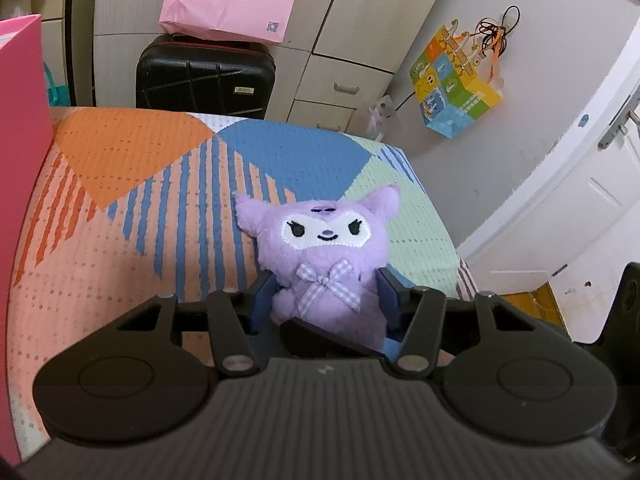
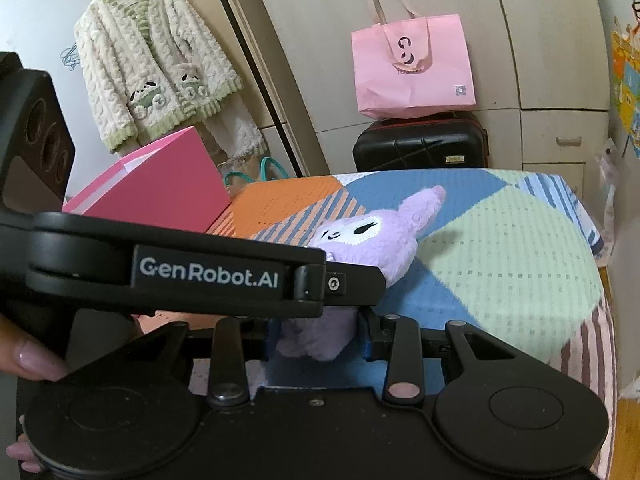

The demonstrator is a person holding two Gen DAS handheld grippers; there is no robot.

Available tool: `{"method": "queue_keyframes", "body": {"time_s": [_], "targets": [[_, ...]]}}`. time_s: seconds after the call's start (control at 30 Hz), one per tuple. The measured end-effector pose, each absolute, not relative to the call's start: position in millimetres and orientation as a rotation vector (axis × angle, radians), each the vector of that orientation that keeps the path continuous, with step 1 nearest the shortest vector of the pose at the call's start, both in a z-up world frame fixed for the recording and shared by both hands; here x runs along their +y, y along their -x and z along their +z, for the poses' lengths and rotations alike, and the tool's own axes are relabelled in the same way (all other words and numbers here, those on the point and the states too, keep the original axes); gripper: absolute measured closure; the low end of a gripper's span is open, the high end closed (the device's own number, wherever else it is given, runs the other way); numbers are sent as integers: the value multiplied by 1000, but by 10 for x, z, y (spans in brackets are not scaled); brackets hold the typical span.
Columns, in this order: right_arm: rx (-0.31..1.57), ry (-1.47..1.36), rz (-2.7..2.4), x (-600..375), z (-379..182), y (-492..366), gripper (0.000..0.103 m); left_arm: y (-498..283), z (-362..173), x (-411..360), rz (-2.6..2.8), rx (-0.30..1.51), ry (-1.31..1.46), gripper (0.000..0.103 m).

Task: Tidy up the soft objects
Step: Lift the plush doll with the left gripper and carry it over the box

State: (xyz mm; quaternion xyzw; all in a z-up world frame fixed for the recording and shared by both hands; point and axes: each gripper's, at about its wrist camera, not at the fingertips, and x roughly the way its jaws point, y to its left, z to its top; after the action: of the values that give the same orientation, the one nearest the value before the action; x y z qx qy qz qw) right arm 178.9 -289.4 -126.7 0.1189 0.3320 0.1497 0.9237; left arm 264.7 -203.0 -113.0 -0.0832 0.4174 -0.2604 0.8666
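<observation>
The purple plush toy point(image 1: 320, 256) sat between the fingers of the left gripper point(image 1: 325, 300), its body pinched from both sides just ahead of the linkage, above the patterned bedspread point(image 1: 140, 184). The right gripper point(image 2: 318, 336) had its blue pads pressed into the toy's lower end from underneath the left tool. It looked light and squashy (fur giving under the pads), so the round belly seemed the safest hold, not an ear.
</observation>
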Motion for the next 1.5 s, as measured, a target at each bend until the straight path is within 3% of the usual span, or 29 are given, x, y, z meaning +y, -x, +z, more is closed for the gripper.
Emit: {"method": "queue_keyframes", "body": {"time_s": [0.6,1.13,1.5], "targets": [[646,-215,258,-2437,-949,-973,61,-1831,-842,-1546,-630,843,192,50],[604,-105,348,-1603,-457,-298,61,-990,-403,-647,-641,669,172,50],[527,-13,479,-910,-55,-576,61,-1023,-57,121,-532,527,205,50]]}}
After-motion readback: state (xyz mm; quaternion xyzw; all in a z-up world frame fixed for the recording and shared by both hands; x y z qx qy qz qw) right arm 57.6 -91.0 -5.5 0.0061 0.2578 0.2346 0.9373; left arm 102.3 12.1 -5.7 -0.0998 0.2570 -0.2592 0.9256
